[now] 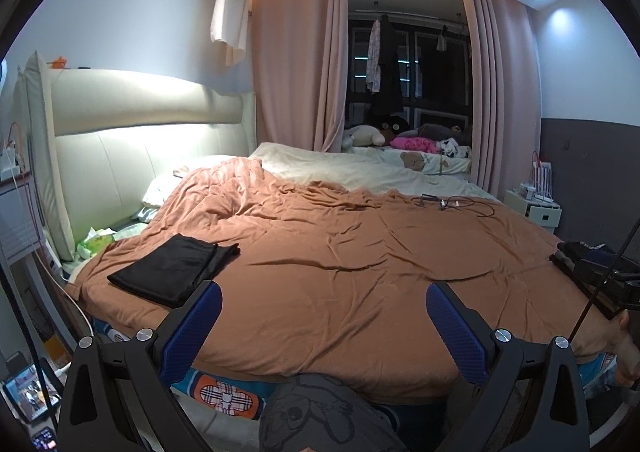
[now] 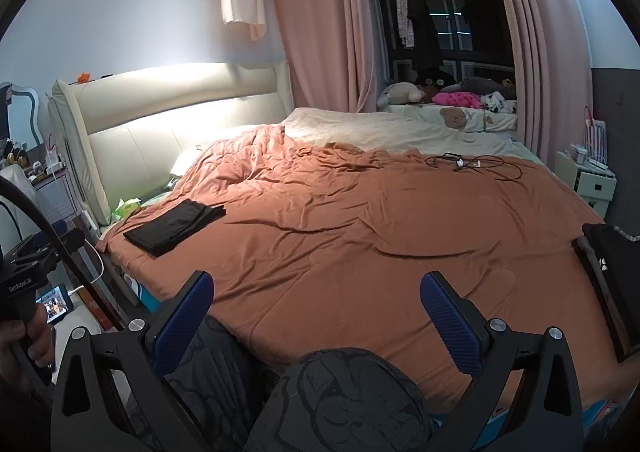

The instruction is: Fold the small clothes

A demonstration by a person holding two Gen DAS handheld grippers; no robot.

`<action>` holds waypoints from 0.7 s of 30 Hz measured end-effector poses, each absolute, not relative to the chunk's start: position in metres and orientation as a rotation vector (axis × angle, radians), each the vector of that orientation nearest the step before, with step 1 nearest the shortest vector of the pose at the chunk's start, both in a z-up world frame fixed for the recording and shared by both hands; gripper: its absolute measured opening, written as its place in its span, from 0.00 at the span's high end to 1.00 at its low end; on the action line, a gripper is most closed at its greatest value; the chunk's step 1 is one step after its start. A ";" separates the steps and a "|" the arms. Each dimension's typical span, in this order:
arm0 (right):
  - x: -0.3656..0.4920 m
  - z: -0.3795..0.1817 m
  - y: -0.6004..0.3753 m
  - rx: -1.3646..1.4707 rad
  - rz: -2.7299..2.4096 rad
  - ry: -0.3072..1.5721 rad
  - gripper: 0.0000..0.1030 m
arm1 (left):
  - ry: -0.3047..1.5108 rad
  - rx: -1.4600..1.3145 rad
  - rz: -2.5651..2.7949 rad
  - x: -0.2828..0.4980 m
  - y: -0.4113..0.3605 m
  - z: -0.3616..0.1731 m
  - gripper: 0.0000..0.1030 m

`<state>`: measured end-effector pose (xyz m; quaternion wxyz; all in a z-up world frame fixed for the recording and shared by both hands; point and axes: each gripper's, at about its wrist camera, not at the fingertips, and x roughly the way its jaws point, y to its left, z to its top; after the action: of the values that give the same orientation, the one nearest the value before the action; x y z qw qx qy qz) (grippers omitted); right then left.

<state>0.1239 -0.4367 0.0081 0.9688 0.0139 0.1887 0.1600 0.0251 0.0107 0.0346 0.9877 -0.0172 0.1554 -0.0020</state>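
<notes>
Lying flat: folded black cloth

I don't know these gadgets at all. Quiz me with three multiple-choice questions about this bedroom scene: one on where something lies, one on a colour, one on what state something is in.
1. Where does the folded black garment lie?
A. On the bedspread near the headboard-side edge
B. On the floor
C. On the white nightstand

2. What colour is the bedspread?
A. Green
B. Orange-brown
C. White

3. How do the left tongs stand?
A. Shut on the garment
B. Shut on nothing
C. Open, holding nothing

Answers:
1 A: the folded black garment rests flat on the bedspread, on the side toward the headboard.
2 B: the cover across the bed is orange-brown.
3 C: the left tongs show both blue fingers spread wide with only bedspread between them; the right tongs are open too.
</notes>
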 end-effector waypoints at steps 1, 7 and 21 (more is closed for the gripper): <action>0.124 0.007 -0.437 0.031 0.321 0.385 0.00 | 0.317 -0.034 -0.003 0.026 0.010 0.033 0.00; 0.123 0.000 -0.433 0.036 0.312 0.403 0.00 | 0.328 -0.042 -0.003 0.025 0.011 0.025 0.00; 0.122 0.005 -0.430 0.032 0.286 0.398 0.00 | 0.340 -0.059 -0.030 0.025 0.016 0.023 0.00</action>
<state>0.1216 -0.4296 0.0055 0.9700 0.0158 0.1971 0.1415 0.0253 0.0155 0.0233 0.9850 -0.0294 0.1692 -0.0147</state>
